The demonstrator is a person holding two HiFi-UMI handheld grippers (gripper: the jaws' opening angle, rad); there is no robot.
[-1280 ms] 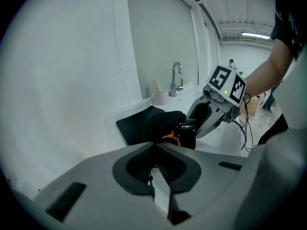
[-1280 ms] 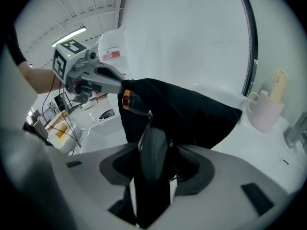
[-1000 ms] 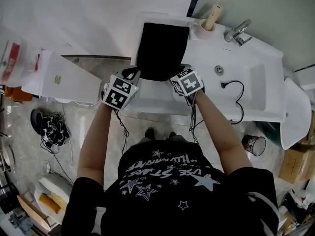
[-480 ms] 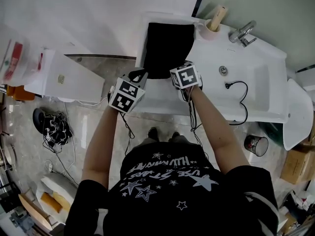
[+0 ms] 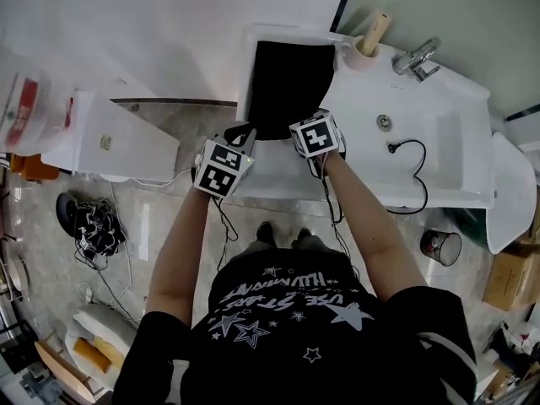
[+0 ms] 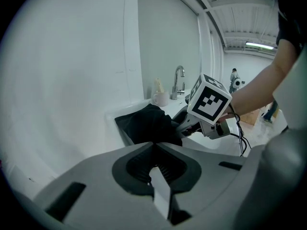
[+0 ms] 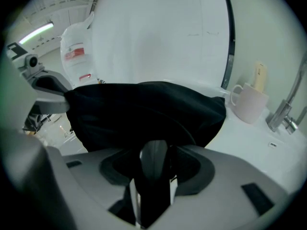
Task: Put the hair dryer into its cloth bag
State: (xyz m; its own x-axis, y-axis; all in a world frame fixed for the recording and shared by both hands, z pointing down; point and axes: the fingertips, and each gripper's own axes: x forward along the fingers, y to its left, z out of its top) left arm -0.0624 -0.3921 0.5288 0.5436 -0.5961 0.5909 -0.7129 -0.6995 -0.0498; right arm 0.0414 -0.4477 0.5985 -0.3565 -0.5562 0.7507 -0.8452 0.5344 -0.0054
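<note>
Standing at a white sink counter (image 5: 363, 171), a person is holding one gripper in each hand over its left end. On the left, the left gripper (image 5: 243, 133) is reaching in at the near left corner of the black cloth bag (image 5: 287, 87). Its jaws are pressed together, and the right gripper view shows them pinching the bag's edge there and lifting it off the counter. The bag itself is lying lengthwise along the counter's left end, stretching away from both grippers toward the wall.

At the bag's near right corner, the right gripper (image 7: 153, 150) is gripping a rounded grey end of the hair dryer (image 7: 154, 159) between jaws standing partly apart. The rest of the dryer is disappearing into the dark cloth just ahead of those jaws. Further right, a black cord (image 5: 419, 180) is curling across the counter beside the basin. A mug (image 7: 247, 107) and a faucet (image 5: 416, 57) are standing at the back.
</note>
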